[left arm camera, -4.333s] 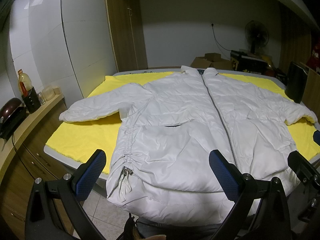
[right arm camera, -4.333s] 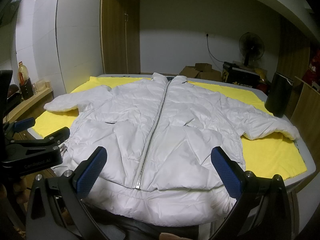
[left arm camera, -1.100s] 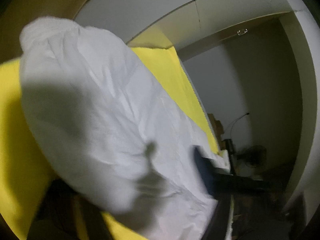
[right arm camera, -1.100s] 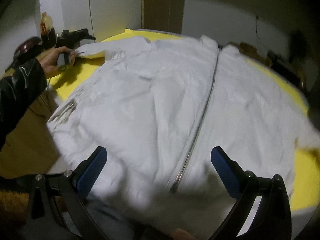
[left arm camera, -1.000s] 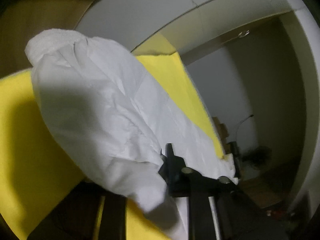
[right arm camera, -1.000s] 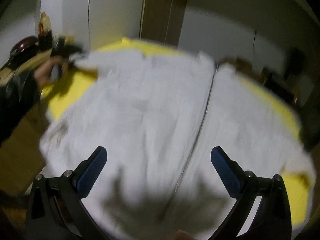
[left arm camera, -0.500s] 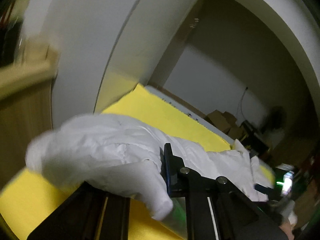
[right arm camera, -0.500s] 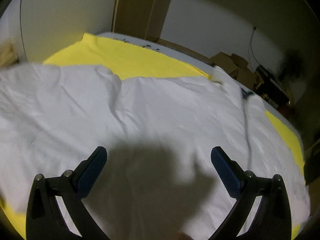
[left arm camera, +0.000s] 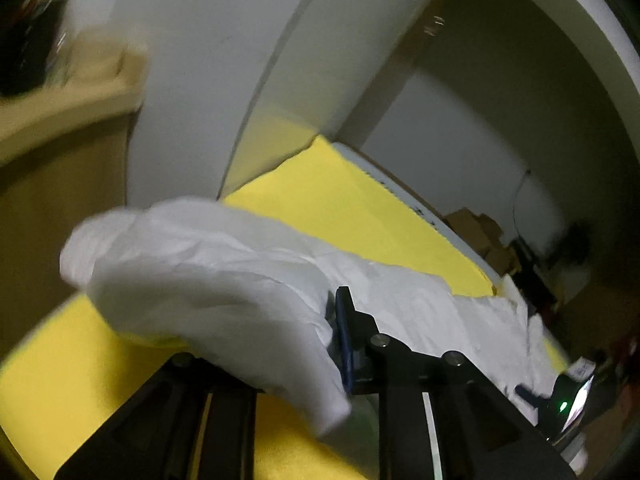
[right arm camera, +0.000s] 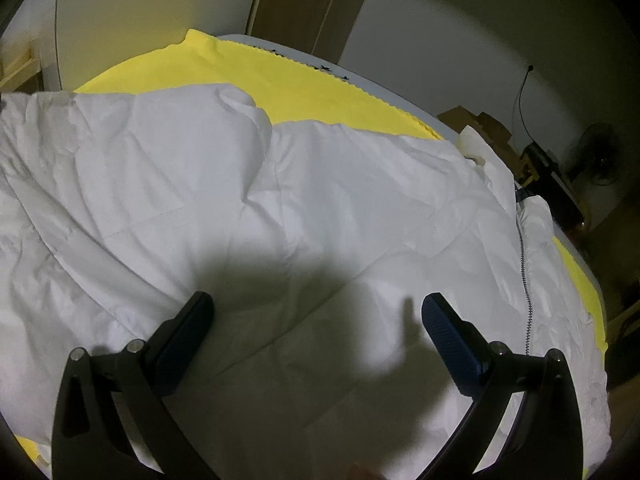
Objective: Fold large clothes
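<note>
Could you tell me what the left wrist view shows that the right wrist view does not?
Only the left wrist view shows the left tool shut on the jacket's sleeve, lifted above the yellow cloth. Only the right wrist view shows the right tool open over the jacket's body, plus the zipper. Both show the white jacket on the cloth.
</note>
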`<state>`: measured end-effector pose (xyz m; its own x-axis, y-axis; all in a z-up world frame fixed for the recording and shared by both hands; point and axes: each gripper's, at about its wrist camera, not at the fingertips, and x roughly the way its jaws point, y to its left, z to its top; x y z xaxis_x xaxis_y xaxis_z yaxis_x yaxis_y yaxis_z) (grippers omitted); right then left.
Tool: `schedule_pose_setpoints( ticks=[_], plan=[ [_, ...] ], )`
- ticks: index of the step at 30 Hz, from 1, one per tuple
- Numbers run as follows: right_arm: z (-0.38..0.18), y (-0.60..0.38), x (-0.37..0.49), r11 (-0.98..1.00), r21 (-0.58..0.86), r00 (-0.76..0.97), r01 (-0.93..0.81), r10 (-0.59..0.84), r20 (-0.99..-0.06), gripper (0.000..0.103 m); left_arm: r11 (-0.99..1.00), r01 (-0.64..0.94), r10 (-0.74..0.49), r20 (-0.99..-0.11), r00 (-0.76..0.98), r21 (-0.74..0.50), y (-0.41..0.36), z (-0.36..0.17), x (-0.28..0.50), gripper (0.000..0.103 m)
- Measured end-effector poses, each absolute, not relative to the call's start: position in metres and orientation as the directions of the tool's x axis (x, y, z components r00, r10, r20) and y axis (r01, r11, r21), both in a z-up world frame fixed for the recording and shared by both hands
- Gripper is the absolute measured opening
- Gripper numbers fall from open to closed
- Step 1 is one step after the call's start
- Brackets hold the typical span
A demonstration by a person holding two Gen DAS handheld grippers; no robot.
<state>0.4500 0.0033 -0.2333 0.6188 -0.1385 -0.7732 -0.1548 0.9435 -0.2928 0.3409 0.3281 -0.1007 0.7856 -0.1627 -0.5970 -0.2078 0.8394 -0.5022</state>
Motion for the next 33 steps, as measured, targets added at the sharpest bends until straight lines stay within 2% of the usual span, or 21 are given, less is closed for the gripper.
schedule_pose_setpoints(
  ticks=[5,7,8,11,14,17,19,22,24,28,30,33],
  plan=[
    [-0.237,-0.002,0.45,0.945,-0.289,0.622,-0.15,-0.137,-0.771,0.103,0.778,-0.291,-0.141,-0.607,0.782,-0.556,0.351,-0.119,0.341,0.022],
    [-0.237,0.001,0.451,0.942,-0.301,0.623,-0.151,-0.146,-0.769,0.103,0.796,-0.29,-0.126,-0.615,0.779,-0.531,0.347,-0.124,0.344,0.019],
    [-0.239,0.002,0.449,0.939,-0.309,0.624,-0.152,-0.151,-0.766,0.103,0.802,-0.283,-0.122,-0.608,0.784,-0.526,0.345,-0.124,0.345,0.013],
    [-0.242,0.009,0.447,0.925,-0.345,0.644,-0.161,-0.166,-0.746,0.103,0.815,-0.274,-0.091,-0.579,0.81,-0.511,0.338,-0.111,0.341,0.011],
    [-0.231,0.001,0.447,0.925,-0.32,0.629,-0.206,-0.125,-0.767,0.103,0.886,-0.235,-0.008,-0.52,0.854,-0.4,0.312,-0.076,0.328,0.011],
    [-0.188,-0.039,0.427,0.971,-0.199,0.686,-0.135,-0.054,-0.726,0.103,0.945,-0.197,0.07,-0.429,0.901,-0.261,0.273,-0.035,0.311,0.011],
    [-0.16,-0.075,0.406,0.985,-0.154,0.711,-0.081,-0.051,-0.701,0.103,0.963,-0.169,0.074,-0.395,0.916,-0.211,0.248,-0.015,0.307,0.01],
    [-0.136,-0.124,0.374,0.998,-0.058,0.712,-0.037,-0.014,-0.702,0.103,0.991,-0.062,0.012,-0.377,0.926,-0.121,0.179,0.011,0.313,0.01],
    [-0.127,-0.162,0.345,0.999,0.037,0.723,-0.005,0.029,-0.69,0.103,0.994,0.024,-0.064,-0.412,0.909,-0.102,0.13,0.016,0.322,0.01],
    [-0.124,-0.219,0.293,0.99,0.116,0.751,0.082,0.016,-0.661,0.103,0.976,0.182,-0.217,-0.516,0.829,-0.118,0.035,-0.004,0.334,0.01],
    [-0.132,-0.252,0.268,0.974,0.171,0.747,0.149,0.003,-0.665,0.103,0.946,0.288,-0.316,-0.599,0.735,-0.145,-0.018,-0.038,0.336,0.011],
    [-0.145,-0.284,0.242,0.956,0.209,0.734,0.205,-0.009,-0.679,0.103,0.928,0.348,-0.343,-0.683,0.645,-0.137,-0.063,-0.086,0.332,0.011]
  ],
)
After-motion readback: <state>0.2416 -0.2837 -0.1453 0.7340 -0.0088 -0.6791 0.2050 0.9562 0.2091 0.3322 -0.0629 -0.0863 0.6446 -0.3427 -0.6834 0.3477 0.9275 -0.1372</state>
